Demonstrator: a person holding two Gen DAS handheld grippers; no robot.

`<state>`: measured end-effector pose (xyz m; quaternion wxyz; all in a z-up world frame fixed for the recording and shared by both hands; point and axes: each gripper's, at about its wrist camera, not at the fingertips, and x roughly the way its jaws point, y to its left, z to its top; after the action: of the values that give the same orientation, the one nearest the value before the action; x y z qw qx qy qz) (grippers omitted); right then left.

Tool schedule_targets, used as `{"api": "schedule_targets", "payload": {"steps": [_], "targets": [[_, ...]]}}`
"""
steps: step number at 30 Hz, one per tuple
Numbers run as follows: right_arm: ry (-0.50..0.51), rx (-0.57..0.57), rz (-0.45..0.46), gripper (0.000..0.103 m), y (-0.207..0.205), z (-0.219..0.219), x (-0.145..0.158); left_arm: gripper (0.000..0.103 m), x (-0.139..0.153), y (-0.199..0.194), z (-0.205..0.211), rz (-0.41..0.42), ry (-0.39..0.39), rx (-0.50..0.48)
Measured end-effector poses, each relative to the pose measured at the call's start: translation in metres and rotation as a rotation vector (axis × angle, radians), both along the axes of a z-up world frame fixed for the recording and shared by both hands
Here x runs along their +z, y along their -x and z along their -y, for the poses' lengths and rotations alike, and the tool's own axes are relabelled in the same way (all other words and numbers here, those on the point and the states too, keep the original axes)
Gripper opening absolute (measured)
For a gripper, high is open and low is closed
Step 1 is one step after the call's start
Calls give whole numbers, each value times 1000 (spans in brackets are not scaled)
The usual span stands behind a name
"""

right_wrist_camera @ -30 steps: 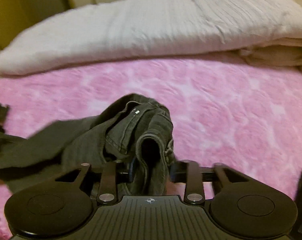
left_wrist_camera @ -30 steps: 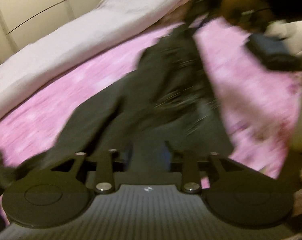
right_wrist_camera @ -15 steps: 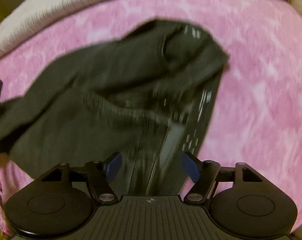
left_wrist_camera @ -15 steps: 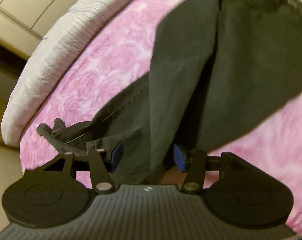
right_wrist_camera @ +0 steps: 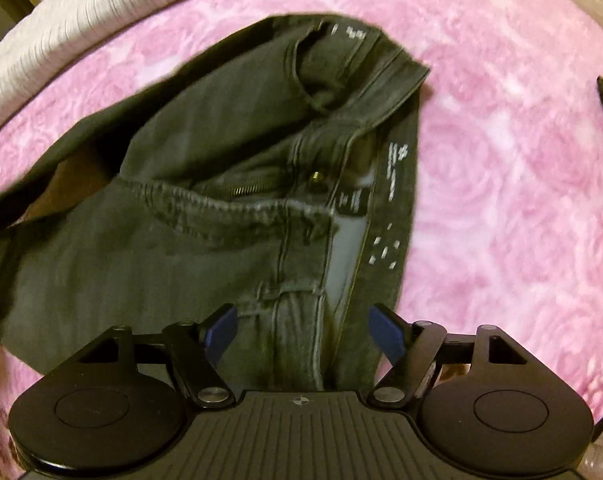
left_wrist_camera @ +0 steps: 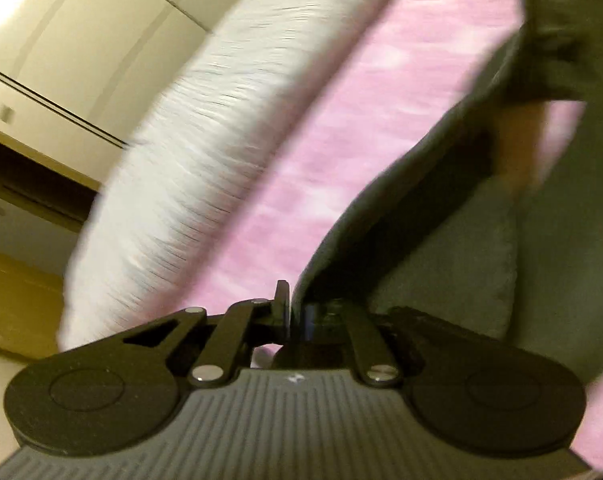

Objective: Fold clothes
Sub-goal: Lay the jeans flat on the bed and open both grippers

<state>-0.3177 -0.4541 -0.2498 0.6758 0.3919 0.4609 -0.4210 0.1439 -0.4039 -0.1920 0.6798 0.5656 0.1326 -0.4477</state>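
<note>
Lying rumpled, dark jeans [right_wrist_camera: 205, 184] show zipper, waistband.

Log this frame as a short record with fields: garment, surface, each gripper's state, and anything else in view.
garment: dark grey jeans, waistband and open zipper up, lying crumpled
surface: pink rose-textured blanket
left gripper: jaws have just been closing, nearly together on an edge of the jeans
right gripper: jaws have just been opening, pads clear of the waistband lying between them
background: white folded duvet along the blanket's far edge
image quality: left wrist view is motion-blurred
</note>
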Motion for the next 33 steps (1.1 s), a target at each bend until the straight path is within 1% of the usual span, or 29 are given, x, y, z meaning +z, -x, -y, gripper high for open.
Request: {"api": "schedule_targets", "payload": {"steps": [1, 2, 3, 5, 6, 8, 9, 11, 14, 15, 16, 17, 18, 21, 22, 23, 24, 25, 27, 28, 29, 30, 31, 32, 33], "targets": [[5, -2, -1, 76, 3, 1, 1, 36, 0, -15, 18, 32, -1, 33], [7, -2, -3, 76, 5, 2, 2, 43, 0, -30, 36, 63, -2, 66], [9, -1, -5, 76, 8, 2, 2, 47, 0, -45, 54, 95, -3, 99], [8, -5, -10, 76, 15, 3, -2, 46, 2, -50, 72, 92, 15, 133], [5, -12, -13, 77, 19, 3, -4, 44, 0, -40, 71, 80, 23, 117], [-13, -37, -9, 77, 29, 0, -10, 45, -3, -20, 68, 54, 39, 82], [-30, -57, 0, 78, 35, -3, -15, 45, -10, -6, 62, 32, 27, 47], [-68, -105, 25, 78, 46, -10, -27, 46, -24, 28, 40, -40, -3, -36], [-132, -173, 76, 79, 59, -27, -46, 51, -43, 81, -6, -231, -41, -192], [-149, -186, 91, 80, 62, -34, -52, 56, -48, 100, -22, -288, -51, -249], [-155, -196, 106, 80, 65, -41, -56, 59, -55, 120, -38, -326, -82, -298], [-158, -205, 122, 81, 67, -48, -60, 59, -62, 139, -51, -351, -121, -346], [-167, -212, 136, 81, 69, -54, -64, 59, -69, 156, -62, -362, -158, -402], [-184, -230, 184, 81, 71, -69, -76, 59, -92, 197, -85, -299, -230, -564], [-163, -246, 217, 81, 74, -72, -76, 59, -100, 210, -93, -277, -254, -618], [-137, -263, 252, 80, 76, -74, -77, 59, -108, 218, -95, -248, -268, -636], [-123, -290, 280, 76, 80, -75, -78, 59, -115, 226, -97, -219, -282, -653], [-119, -321, 297, 68, 84, -73, -80, 59, -122, 233, -97, -192, -293, -662], [-137, -368, 312, 31, 94, -66, -87, 59, -136, 245, -97, -128, -313, -681], [-158, -370, 342, 28, 96, -62, -91, 58, -141, 247, -96, -105, -328, -683], [-177, -351, 353, 24, 97, -56, -93, 58, -147, 249, -94, -82, -343, -684], [-193, -329, 356, 22, 99, -49, -92, 51, -146, 251, -89, -99, -360, -661], [-198, -315, 362, 21, 106, -44, -88, 34, -145, 254, -84, -119, -376, -638], [-202, -303, 368, 20, 113, -38, -83, 25, -145, 257, -79, -139, -392, -614], [-205, -291, 375, 19, 121, -33, -78, 13, -142, 264, -76, -149, -385, -604]]}}
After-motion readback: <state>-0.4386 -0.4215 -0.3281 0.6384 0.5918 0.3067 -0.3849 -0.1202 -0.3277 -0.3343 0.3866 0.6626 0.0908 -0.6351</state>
